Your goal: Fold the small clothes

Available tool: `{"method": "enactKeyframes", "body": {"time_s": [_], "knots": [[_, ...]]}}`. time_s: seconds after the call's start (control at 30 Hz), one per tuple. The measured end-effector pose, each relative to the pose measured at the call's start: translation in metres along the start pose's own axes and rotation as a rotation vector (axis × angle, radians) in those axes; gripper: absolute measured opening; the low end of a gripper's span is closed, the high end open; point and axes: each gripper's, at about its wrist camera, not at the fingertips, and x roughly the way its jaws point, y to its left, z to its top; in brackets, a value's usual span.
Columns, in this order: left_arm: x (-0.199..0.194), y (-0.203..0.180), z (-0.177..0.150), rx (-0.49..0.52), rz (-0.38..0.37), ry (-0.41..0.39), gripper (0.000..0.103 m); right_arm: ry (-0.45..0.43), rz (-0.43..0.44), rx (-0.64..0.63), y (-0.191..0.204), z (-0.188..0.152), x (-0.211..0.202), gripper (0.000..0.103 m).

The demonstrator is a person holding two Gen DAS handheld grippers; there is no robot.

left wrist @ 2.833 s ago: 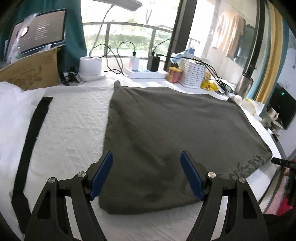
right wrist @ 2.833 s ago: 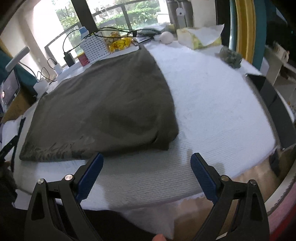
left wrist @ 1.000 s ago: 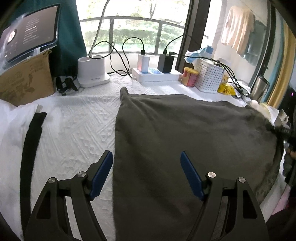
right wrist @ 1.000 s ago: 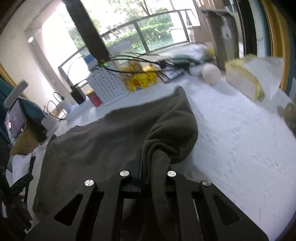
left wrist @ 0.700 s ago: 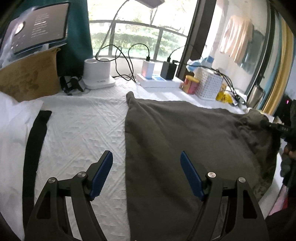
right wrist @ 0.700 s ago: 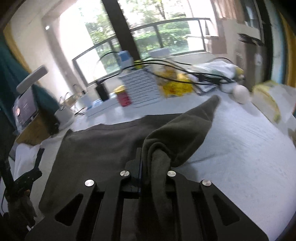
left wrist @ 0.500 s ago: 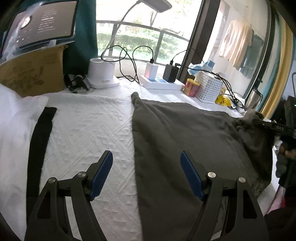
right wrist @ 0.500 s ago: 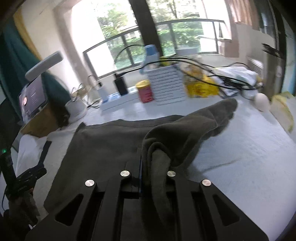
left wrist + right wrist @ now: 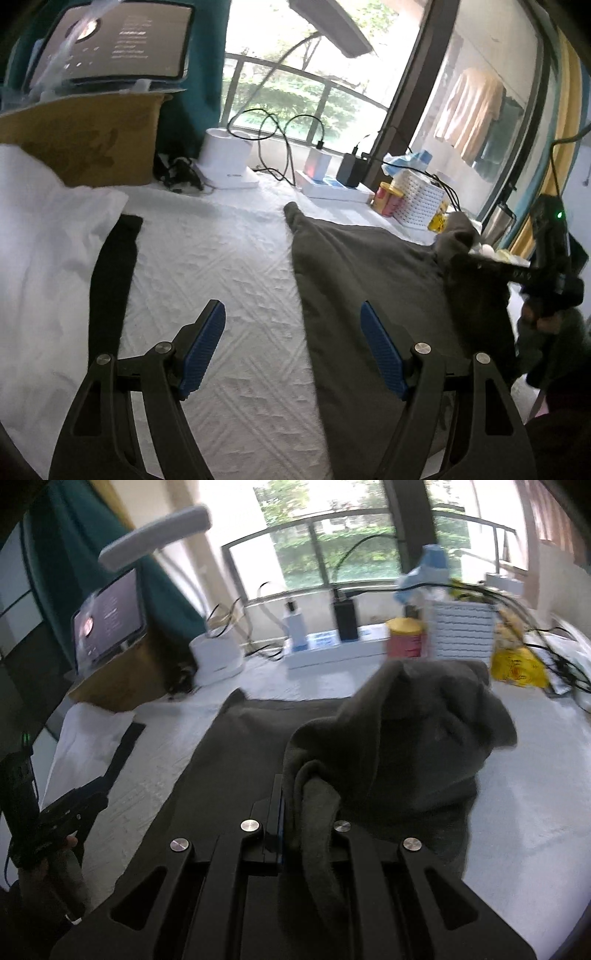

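Jaws of your right gripper point(image 9: 291, 812) were clamped on the olive garment's point(image 9: 369, 280) right edge, lifted above the rest spread on the white-covered table point(image 9: 229, 266), while your left gripper point(image 9: 291, 347) hung wide and empty, so you were probably mid-fold and next had to lay that edge leftward.

White quilted table cover point(image 9: 229, 266), olive garment point(image 9: 369, 280), black strap point(image 9: 110, 280)
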Motion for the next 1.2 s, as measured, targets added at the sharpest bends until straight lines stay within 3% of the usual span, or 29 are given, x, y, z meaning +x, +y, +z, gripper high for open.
{"method": "enactKeyframes", "body": {"time_s": [0.23, 0.47, 0.6, 0.8, 0.83, 0.87, 0.93, 1.2], "knots": [[-0.006, 0.013, -0.002, -0.028, 0.015, -0.009, 0.078, 0.043, 0.062, -0.072, 0.037, 0.000, 0.025, 0.009], [-0.007, 0.025, -0.004, -0.056, 0.055, 0.033, 0.078, 0.069, 0.125, -0.119, 0.071, 0.005, 0.045, 0.009], [-0.010, 0.029, -0.005, -0.065, 0.076, 0.035, 0.078, 0.150, 0.121, -0.137, 0.083, -0.003, 0.067, 0.011], [-0.019, 0.030, -0.005, -0.066, 0.091, 0.026, 0.078, 0.166, 0.161, -0.148, 0.094, -0.008, 0.076, 0.014], [-0.021, 0.029, -0.004, -0.063, 0.094, 0.024, 0.078, 0.163, 0.178, -0.148, 0.095, -0.008, 0.074, 0.022], [-0.023, 0.028, -0.003, -0.057, 0.098, 0.022, 0.078, 0.169, 0.203, -0.144, 0.096, -0.008, 0.073, 0.043], [-0.026, 0.025, -0.001, -0.046, 0.108, 0.015, 0.078, 0.172, 0.244, -0.144, 0.103, -0.010, 0.065, 0.069], [-0.036, 0.015, 0.010, -0.015, 0.149, -0.009, 0.078, 0.140, 0.331, -0.257, 0.129, -0.024, 0.006, 0.070]]}}
